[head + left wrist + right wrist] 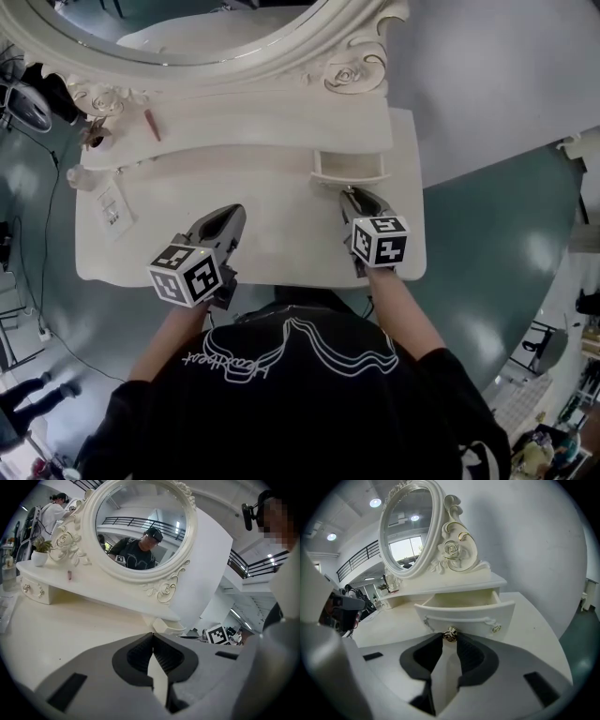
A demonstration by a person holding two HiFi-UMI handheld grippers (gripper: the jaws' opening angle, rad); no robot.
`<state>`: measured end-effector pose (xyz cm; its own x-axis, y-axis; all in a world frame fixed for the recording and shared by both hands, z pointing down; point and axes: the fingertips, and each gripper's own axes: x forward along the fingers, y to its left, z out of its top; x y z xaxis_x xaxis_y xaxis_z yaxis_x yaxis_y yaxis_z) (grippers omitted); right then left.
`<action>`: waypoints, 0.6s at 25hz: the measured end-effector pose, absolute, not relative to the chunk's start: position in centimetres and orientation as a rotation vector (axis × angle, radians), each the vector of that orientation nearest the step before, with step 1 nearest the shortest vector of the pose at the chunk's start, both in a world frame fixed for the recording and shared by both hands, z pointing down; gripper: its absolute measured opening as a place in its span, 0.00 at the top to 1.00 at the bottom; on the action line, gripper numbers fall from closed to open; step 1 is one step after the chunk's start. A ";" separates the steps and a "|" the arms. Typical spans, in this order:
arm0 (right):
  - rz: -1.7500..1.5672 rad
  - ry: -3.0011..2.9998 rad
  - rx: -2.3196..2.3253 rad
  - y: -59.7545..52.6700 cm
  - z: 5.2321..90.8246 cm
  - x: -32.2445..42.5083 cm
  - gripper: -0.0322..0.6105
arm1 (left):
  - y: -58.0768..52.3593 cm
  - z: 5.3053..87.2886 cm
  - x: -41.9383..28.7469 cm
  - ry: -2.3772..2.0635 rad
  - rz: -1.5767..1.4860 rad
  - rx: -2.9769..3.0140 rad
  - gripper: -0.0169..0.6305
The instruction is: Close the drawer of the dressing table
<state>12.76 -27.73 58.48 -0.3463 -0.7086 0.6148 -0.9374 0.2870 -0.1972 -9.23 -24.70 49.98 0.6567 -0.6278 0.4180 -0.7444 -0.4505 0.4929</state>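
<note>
The small right drawer [350, 167] of the cream dressing table [281, 244] stands pulled out, its inside bare. In the right gripper view the drawer front [464, 616] faces me, with a gold knob [450, 633] at its middle. My right gripper [450, 637] has both fingertips against that knob and is shut on it; the head view shows this gripper [354, 194] just in front of the drawer. My left gripper [230, 217] hovers over the tabletop to the left. Its jaws [152, 637] are shut and hold nothing.
An oval mirror [187, 37] in a carved frame rises behind the shelf. On the left are a small potted plant [94, 134], a reddish stick [152, 125], a printed card [112, 208], and a shut left drawer [35, 591]. The table's right edge [419, 206] is near the right gripper.
</note>
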 end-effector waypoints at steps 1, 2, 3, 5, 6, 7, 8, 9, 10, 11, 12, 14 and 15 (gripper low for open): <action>0.760 -2.150 1.474 -27.7 58.5 12.7 0.80 | -24.8 49.9 -9.2 -1.059 0.227 2.213 0.97; 0.765 -2.147 1.471 -27.7 58.5 12.7 0.80 | -24.9 49.8 -9.3 -1.061 0.226 2.214 0.97; 0.769 -2.145 1.468 -27.8 58.5 12.7 0.80 | -25.0 49.7 -9.3 -1.063 0.224 2.214 0.97; 0.775 -2.144 1.465 -27.8 58.5 12.7 0.80 | -25.1 49.6 -9.3 -1.067 0.219 2.213 0.97; 0.776 -2.145 1.464 -27.9 58.5 12.7 0.80 | -25.2 49.5 -9.3 -1.069 0.216 2.213 0.97; 0.775 -2.147 1.464 -27.9 58.4 12.7 0.80 | -25.2 49.4 -9.2 -1.070 0.215 2.212 0.97; 0.773 -2.150 1.464 -28.0 58.3 12.7 0.80 | -25.3 49.3 -9.2 -1.072 0.214 2.212 0.97; 0.773 -2.152 1.463 -28.2 58.2 12.7 0.80 | -25.3 49.3 -9.2 -1.074 0.213 2.211 0.97; 0.777 -2.154 1.462 -28.4 58.1 12.6 0.80 | -25.4 49.2 -9.2 -1.077 0.212 2.210 0.97; 0.782 -2.155 1.461 -28.7 58.1 12.6 0.80 | -25.5 49.2 -9.3 -1.080 0.211 2.210 0.97; 0.786 -2.155 1.460 -28.9 58.1 12.6 0.80 | -25.6 49.1 -9.3 -1.083 0.209 2.209 0.97; 0.786 -2.154 1.461 -29.5 58.1 12.6 0.80 | -25.8 49.0 -9.3 -1.089 0.203 2.210 0.97; 0.784 -2.154 1.461 -29.7 58.1 12.6 0.80 | -26.0 48.9 -9.3 -1.092 0.200 2.210 0.97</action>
<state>12.57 -29.74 58.09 -0.3597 -0.6956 0.6219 -0.9326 0.2890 -0.2162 -9.34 -25.96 48.92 0.6403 -0.6542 0.4025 -0.7544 -0.4371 0.4898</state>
